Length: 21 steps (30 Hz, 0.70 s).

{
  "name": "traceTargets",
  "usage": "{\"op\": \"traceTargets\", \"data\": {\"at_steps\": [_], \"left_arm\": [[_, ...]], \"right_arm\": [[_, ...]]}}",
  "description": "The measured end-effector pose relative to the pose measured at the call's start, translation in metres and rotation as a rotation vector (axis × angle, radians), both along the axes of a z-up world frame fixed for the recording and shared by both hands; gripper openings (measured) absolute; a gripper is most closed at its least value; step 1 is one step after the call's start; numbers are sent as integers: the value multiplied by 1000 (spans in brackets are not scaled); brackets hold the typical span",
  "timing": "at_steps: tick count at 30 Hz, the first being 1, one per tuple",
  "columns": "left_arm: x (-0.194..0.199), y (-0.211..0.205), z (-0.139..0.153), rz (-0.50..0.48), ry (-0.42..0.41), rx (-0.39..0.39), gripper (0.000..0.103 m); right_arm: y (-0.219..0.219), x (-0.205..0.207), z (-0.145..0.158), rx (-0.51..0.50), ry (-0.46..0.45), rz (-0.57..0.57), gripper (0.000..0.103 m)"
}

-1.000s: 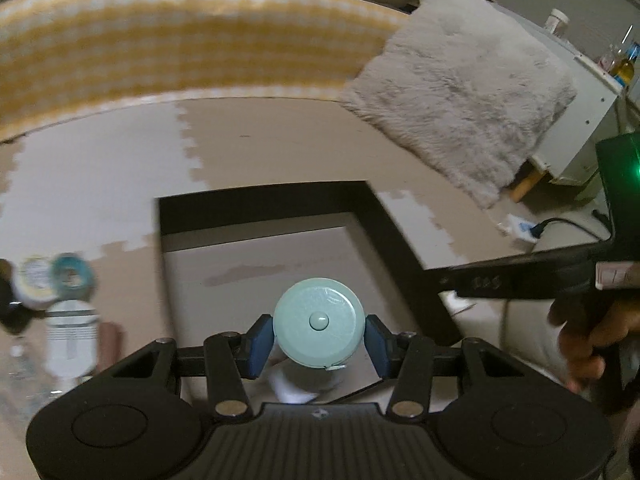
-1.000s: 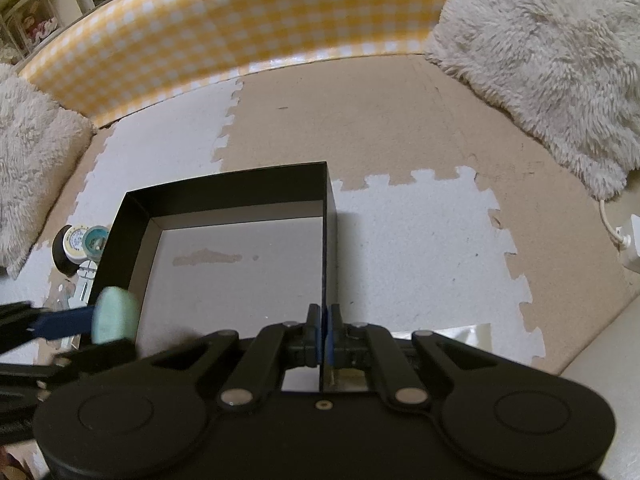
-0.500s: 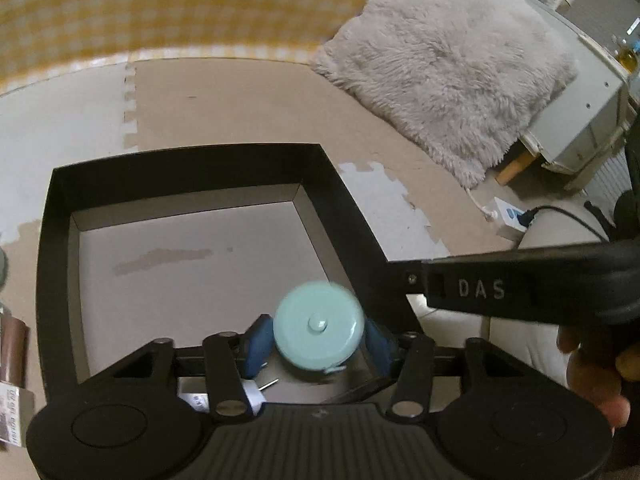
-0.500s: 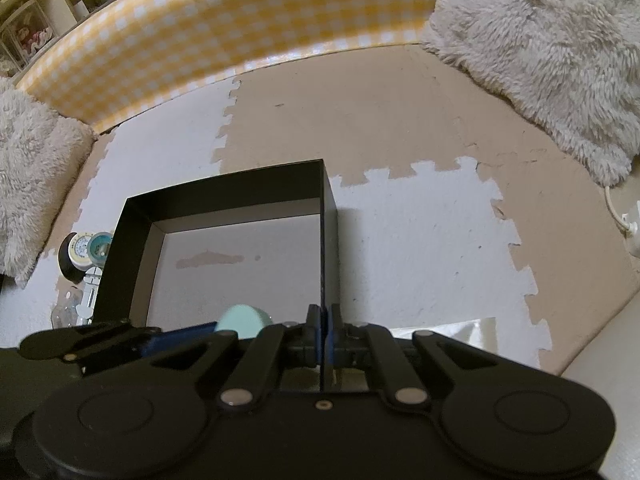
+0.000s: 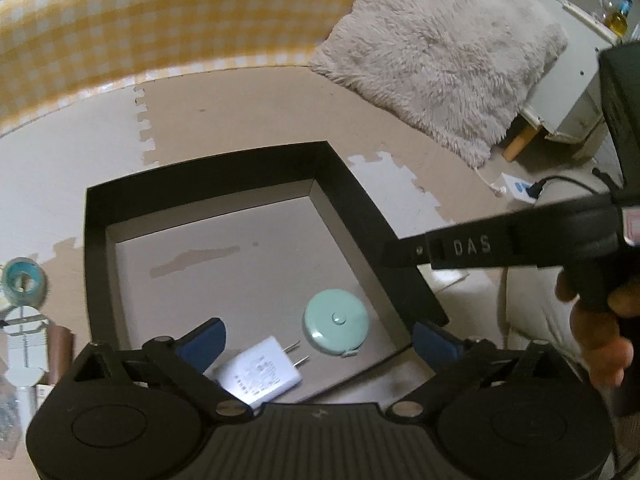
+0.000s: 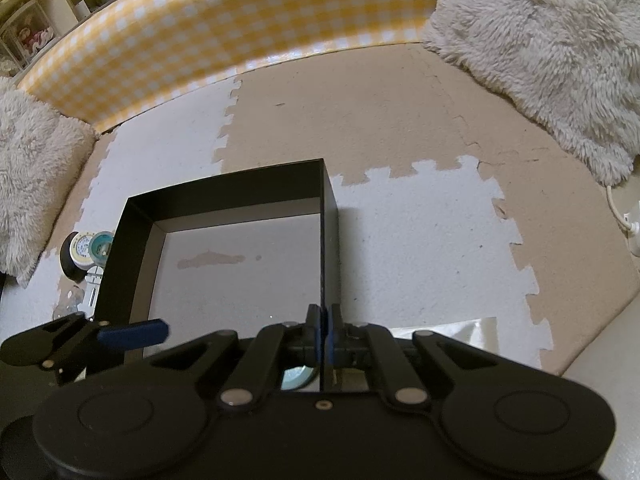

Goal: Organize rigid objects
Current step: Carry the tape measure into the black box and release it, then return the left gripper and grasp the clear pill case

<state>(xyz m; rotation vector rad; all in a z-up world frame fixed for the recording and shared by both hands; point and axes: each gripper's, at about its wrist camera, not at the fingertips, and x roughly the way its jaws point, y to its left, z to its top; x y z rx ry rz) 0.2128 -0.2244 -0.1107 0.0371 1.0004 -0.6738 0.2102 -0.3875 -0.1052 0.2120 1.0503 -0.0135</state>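
Left gripper [image 5: 318, 338] jaws have just been opening and now stand wide, nothing pressed between the blue pads. The tape measure [image 5: 336, 322], a round mint disc, lies flat on the box floor, button face up, so no real long axis; its small pull tab sticks out at the near edge. It sits in the near right corner of the black box [image 5: 96, 248], just beside the right wall, not clearly touching it.

White charger [image 5: 260, 374] lies flat just left of the tape measure, apart from it, prongs pointing toward the right wall and slightly away, long axis the same way.

Right gripper [image 6: 323, 334] is pinched closed on the box's right wall, at the near end.

The rest of the box floor is bare: far half and left side open. Small items [image 5: 22, 280] are clustered on the mat outside the left wall.
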Motion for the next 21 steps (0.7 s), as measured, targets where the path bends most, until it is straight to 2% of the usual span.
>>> {"op": "traceTargets", "data": {"at_steps": [8, 21], "left_arm": [[-15, 17, 11, -21, -51, 35, 103], [-29, 83, 34, 0, -153, 65, 103]], "right_arm": [[1, 0, 0, 0, 0, 0, 4], [2, -1, 0, -4, -1, 3, 4]]}}
